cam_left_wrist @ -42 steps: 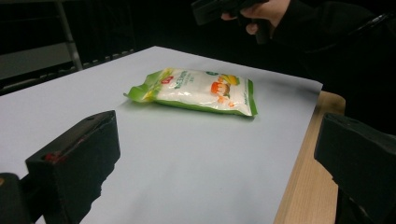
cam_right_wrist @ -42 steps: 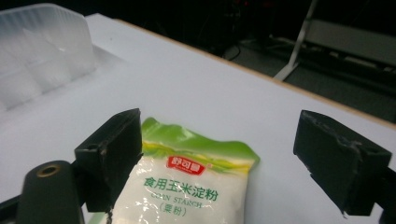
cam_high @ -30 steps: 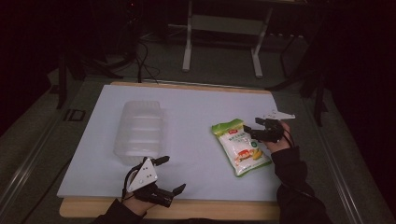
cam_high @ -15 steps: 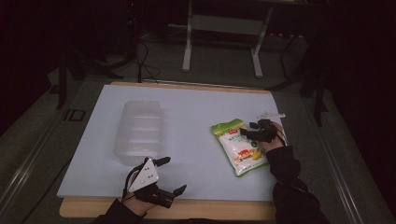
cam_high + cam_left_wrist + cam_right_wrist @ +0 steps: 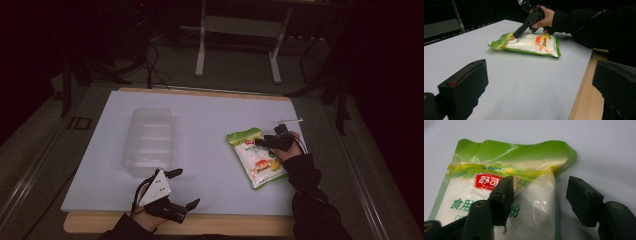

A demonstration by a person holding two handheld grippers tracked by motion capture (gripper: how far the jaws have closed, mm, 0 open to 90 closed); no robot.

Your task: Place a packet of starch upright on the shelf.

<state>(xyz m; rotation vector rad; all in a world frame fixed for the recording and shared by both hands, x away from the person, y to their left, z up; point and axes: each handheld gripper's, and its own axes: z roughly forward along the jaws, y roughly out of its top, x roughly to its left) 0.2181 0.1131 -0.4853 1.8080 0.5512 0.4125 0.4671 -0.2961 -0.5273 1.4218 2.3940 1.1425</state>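
High view first: we see a white board (image 5: 210,130) lying on a wooden table (image 5: 225,225), and on it a clear plastic box (image 5: 149,141) toward the left and a green and white bag (image 5: 256,157) toward the right, the two well apart. Our left gripper (image 5: 182,189) sits at the near edge of the board, just in front of the box, its jaws spread with bare board between them. Our right gripper (image 5: 266,142) reaches in from the right, over the top half of the bag, with the hand (image 5: 290,150) behind it and a dark sleeve (image 5: 312,200) running back toward the bottom edge.

From the left gripper view we look across the board at the bag (image 5: 529,45) lying flat, its green sealed end pointing left. The right gripper (image 5: 517,33) slants down onto the bag near that end, and the hand (image 5: 544,18) holding it sits just behind the bag. Our own two jaws stand wide apart at the lower corners, holding nothing.

From the right gripper view the bag (image 5: 499,182) lies close under us: a green top, a red label, green printed characters and white powder behind clear film. Our right gripper (image 5: 541,195) has its jaws spread; one jaw lies over the bag's face beside the red label, the other over the board just past the bag's edge. We cannot tell whether either jaw touches the bag.
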